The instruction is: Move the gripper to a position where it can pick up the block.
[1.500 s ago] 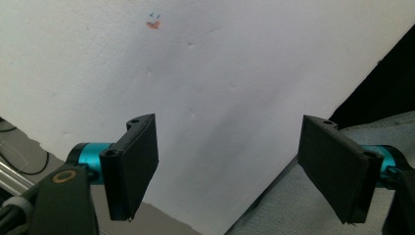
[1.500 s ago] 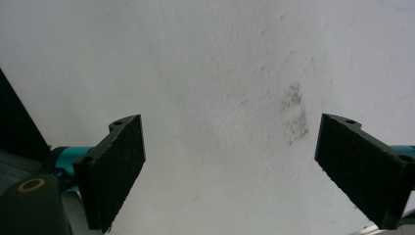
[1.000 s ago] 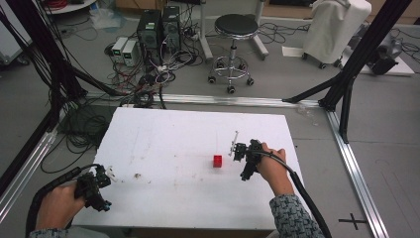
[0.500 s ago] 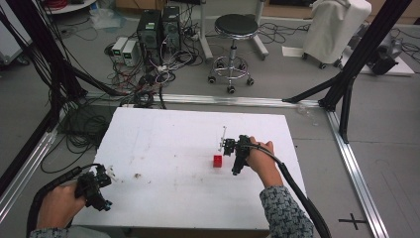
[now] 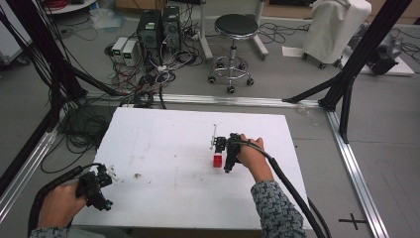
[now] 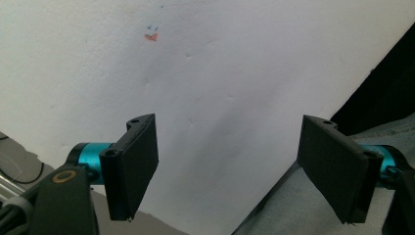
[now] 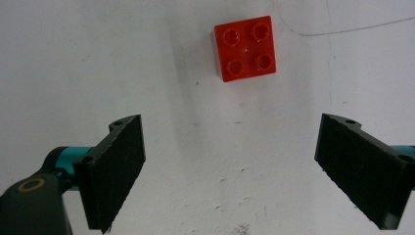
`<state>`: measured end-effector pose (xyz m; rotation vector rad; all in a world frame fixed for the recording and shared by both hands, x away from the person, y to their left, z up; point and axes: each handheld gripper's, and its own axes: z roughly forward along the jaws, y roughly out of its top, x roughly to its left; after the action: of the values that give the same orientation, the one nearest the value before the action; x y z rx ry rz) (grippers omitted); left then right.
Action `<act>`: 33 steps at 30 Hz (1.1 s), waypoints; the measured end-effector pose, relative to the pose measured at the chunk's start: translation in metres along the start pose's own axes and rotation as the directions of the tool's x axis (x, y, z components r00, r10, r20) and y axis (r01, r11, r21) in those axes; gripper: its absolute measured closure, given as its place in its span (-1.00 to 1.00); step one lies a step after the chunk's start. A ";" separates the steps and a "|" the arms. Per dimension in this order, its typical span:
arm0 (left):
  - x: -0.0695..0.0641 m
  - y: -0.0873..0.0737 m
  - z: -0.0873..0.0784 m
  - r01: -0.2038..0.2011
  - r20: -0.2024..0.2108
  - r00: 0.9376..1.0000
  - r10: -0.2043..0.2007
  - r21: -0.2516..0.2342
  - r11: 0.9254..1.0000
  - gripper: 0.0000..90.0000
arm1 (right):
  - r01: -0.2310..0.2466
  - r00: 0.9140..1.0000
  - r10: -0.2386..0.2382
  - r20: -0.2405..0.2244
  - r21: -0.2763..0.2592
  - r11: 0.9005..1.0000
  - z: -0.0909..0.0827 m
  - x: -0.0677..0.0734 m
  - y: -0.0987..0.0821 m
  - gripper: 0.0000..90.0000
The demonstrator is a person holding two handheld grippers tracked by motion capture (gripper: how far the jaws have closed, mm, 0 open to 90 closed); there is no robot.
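White foam-like board formed the tabletop (image 5: 163, 144), with cables, computer boxes and a stool (image 5: 232, 25) seen on the grey floor beyond it at twelve o'clock. At about eight o'clock on the tabletop, near its edge, the left gripper (image 5: 102, 179) was held low, its jaws set wide apart with nothing between them; faint orange marks (image 6: 151, 36) were seen ahead of it on the bare surface. Toward three o'clock of centre, a red four-stud brick (image 7: 244, 48) lay flat on the tabletop, studs up. The right gripper (image 7: 230, 166) was poised just above and beside it, jaws spread wide and empty, the brick lying ahead of the jaws and not yet between them. Some risk was judged from here: the brick sat off the midline between the jaws, so if the gripper were closed without being advanced and centred, the brick could be nudged, spun or missed on the smooth board.
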<state>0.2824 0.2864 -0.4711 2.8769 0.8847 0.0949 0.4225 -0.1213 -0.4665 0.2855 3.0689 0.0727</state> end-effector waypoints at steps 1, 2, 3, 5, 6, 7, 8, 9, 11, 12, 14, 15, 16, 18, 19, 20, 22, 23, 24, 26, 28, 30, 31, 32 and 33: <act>0.000 0.000 0.001 0.000 0.000 1.000 0.000 -0.005 1.000 -0.48 | 0.000 1.000 0.000 -0.002 0.005 1.000 0.000 0.000 0.002 -0.76; 0.000 0.001 0.001 -0.002 0.001 1.000 0.002 -0.003 1.000 -0.48 | 0.005 1.000 -0.005 0.002 0.006 1.000 0.001 0.000 0.004 -0.76; 0.000 0.001 0.001 -0.002 0.001 1.000 0.002 -0.003 1.000 -0.48 | 0.003 1.000 -0.003 0.002 0.005 1.000 0.001 0.000 0.005 -0.76; -0.001 0.000 0.001 0.003 0.000 1.000 -0.003 -0.006 1.000 -0.48 | 0.011 1.000 -0.011 0.004 0.004 1.000 0.002 0.001 0.009 -0.76; -0.001 0.000 0.000 0.003 0.000 1.000 -0.003 -0.006 1.000 -0.48 | 0.018 1.000 -0.018 0.002 0.007 1.000 0.003 0.001 0.010 -0.76; 0.000 0.000 0.000 -0.002 -0.003 1.000 0.002 -0.002 1.000 -0.48 | 0.016 1.000 -0.016 -0.002 0.011 1.000 0.003 0.001 0.011 -0.76; -0.001 0.000 0.000 0.006 -0.006 1.000 -0.006 -0.009 1.000 -0.48 | 0.018 1.000 -0.018 -0.004 0.013 1.000 0.004 0.001 0.012 -0.76; -0.001 0.000 -0.001 -0.006 -0.002 1.000 0.006 -0.001 1.000 -0.48 | 0.024 1.000 -0.024 -0.006 0.016 1.000 0.005 0.001 0.014 -0.76; -0.001 0.000 -0.002 -0.009 -0.004 1.000 0.009 -0.001 1.000 -0.48 | 0.031 0.999 -0.031 -0.012 0.023 0.999 0.006 0.000 0.015 -0.76; -0.001 0.001 -0.002 -0.010 -0.003 1.000 0.010 -0.001 1.000 -0.48 | 0.038 0.999 -0.038 -0.008 0.018 0.999 0.007 -0.001 0.016 -0.76; -0.001 0.001 -0.002 -0.007 -0.005 1.000 0.007 -0.002 1.000 -0.48 | 0.035 0.999 -0.035 -0.018 0.021 0.999 0.008 -0.002 0.018 -0.76; -0.001 0.001 -0.002 -0.007 -0.005 1.000 0.007 -0.002 1.000 -0.48 | 0.043 0.999 -0.042 -0.019 0.016 0.999 0.009 -0.003 0.019 -0.76; -0.002 0.001 -0.002 0.000 -0.003 1.000 0.000 -0.011 1.000 -0.48 | 0.047 0.999 -0.047 -0.020 0.014 0.999 0.010 -0.004 0.020 -0.76; -0.002 0.001 -0.003 -0.008 -0.001 1.000 0.008 -0.002 1.000 -0.48 | 0.049 0.998 -0.048 -0.026 0.013 0.999 0.012 -0.004 0.022 -0.76; -0.002 0.001 -0.003 -0.008 -0.001 1.000 0.008 -0.002 1.000 -0.48 | 0.052 0.998 -0.052 -0.028 0.020 0.998 0.014 -0.004 0.023 -0.76; -0.002 0.001 -0.003 -0.008 -0.007 1.000 0.008 -0.002 1.000 -0.48 | 0.059 0.998 -0.058 -0.027 0.022 0.998 0.016 -0.004 0.025 -0.76; -0.002 0.001 -0.003 -0.006 -0.007 1.000 0.006 -0.004 1.000 -0.48 | 0.066 0.997 -0.065 -0.030 0.019 0.998 0.019 -0.005 0.027 -0.76; -0.001 0.001 -0.004 -0.007 -0.003 1.000 0.007 -0.003 1.000 -0.48 | 0.067 0.997 -0.066 -0.034 0.017 0.998 0.021 -0.005 0.028 -0.76; -0.002 0.001 -0.003 -0.003 -0.004 1.000 0.003 -0.009 1.000 -0.48 | 0.072 0.997 -0.071 -0.037 0.021 0.997 0.022 -0.006 0.029 -0.76; -0.002 0.001 -0.004 -0.001 -0.007 1.000 0.001 -0.010 1.000 -0.48 | 0.072 0.997 -0.071 -0.040 0.014 0.997 0.024 -0.008 0.030 -0.76; -0.001 0.000 -0.004 -0.007 -0.005 1.000 0.007 -0.006 1.000 -0.48 | 0.071 0.996 -0.070 -0.050 0.013 0.997 0.026 -0.010 0.032 -0.76; -0.001 0.000 -0.004 -0.007 -0.005 1.000 0.007 -0.006 1.000 -0.48 | 0.069 0.996 -0.069 -0.058 0.008 0.998 0.029 -0.011 0.033 -0.76; -0.001 0.000 -0.004 -0.004 -0.005 1.000 0.004 -0.008 1.000 -0.48 | 0.084 0.995 -0.083 -0.059 0.006 0.996 0.031 -0.013 0.033 -0.76; -0.001 -0.001 -0.005 -0.003 -0.006 1.000 0.003 -0.007 1.000 -0.48 | 0.077 0.995 -0.076 -0.063 0.008 0.997 0.032 -0.014 0.033 -0.76; 0.000 -0.001 -0.005 -0.004 -0.006 1.000 0.004 -0.009 1.000 -0.48 | 0.081 0.995 -0.080 -0.066 0.009 0.997 0.035 -0.015 0.033 -0.76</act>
<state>0.2809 0.2874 -0.4659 2.8715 0.8779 0.1071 0.4455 -0.0897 -0.4985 0.1634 3.1424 0.0621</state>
